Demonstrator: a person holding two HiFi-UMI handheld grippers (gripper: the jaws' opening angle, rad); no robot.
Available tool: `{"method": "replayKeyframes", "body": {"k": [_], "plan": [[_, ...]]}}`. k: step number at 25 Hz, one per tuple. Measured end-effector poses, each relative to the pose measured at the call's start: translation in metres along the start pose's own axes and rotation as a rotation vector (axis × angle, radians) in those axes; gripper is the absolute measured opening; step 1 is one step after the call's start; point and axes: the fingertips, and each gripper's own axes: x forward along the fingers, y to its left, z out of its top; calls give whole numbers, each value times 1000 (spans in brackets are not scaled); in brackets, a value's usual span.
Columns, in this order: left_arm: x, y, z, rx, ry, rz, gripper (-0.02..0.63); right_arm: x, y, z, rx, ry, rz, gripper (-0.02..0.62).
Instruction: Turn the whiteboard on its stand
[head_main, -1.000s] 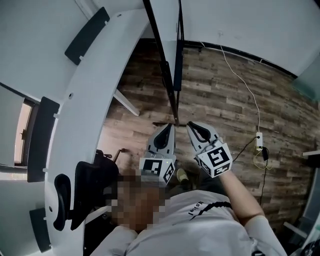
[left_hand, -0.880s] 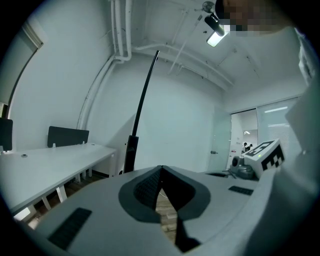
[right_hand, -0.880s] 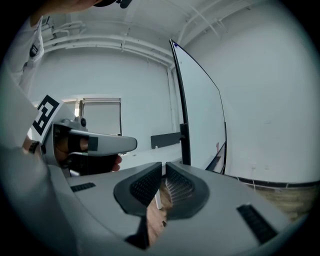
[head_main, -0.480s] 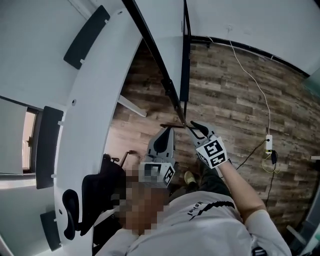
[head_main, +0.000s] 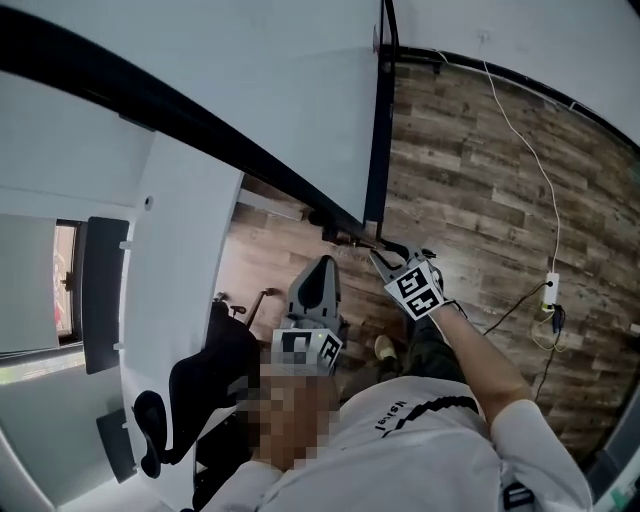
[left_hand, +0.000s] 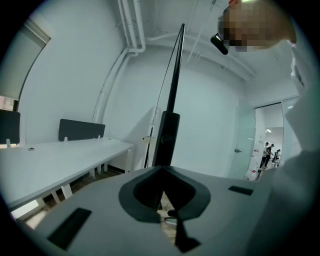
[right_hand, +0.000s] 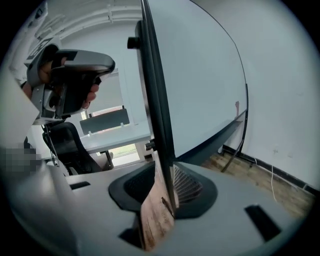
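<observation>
The whiteboard (head_main: 250, 80), white with a black frame, hangs tilted on its black stand post (head_main: 380, 140) and fills the upper head view. My right gripper (head_main: 385, 255) reaches to the board's lower corner. Its jaws are opening, and the board's black frame edge (right_hand: 155, 100) runs between them with a gap on the left side. In the right gripper view the board face (right_hand: 200, 75) stretches away to the right. My left gripper (head_main: 322, 270) hangs lower and to the left, apart from the board, shut with nothing in it. It points at the stand post (left_hand: 166, 135).
A long white desk (head_main: 170, 300) with dark partition panels (head_main: 100, 290) runs along the left. A black office chair (head_main: 200, 390) stands beside it. On the wood floor at the right lie a white cable (head_main: 545, 190) and a power strip (head_main: 552, 290).
The right gripper has risen to the board's lower corner, and its jaws have opened around the frame edge. The board now looms larger and more tilted. The left gripper has stayed low.
</observation>
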Motion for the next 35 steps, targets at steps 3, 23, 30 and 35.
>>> {"method": "replayKeyframes", "body": {"k": [3, 23, 30, 35], "plan": [[10, 11, -1, -5, 7, 33, 12, 29, -7, -19, -15, 62, 37, 114], [4, 33, -21, -38, 28, 46, 12, 95, 2, -51, -180, 151, 114, 123], [-28, 30, -25, -43, 21, 30, 12, 87, 3, -57, -174, 164, 81, 123], [-53, 27, -30, -50, 8, 25, 12, 72, 7, -66, -185, 186, 67, 123]]}}
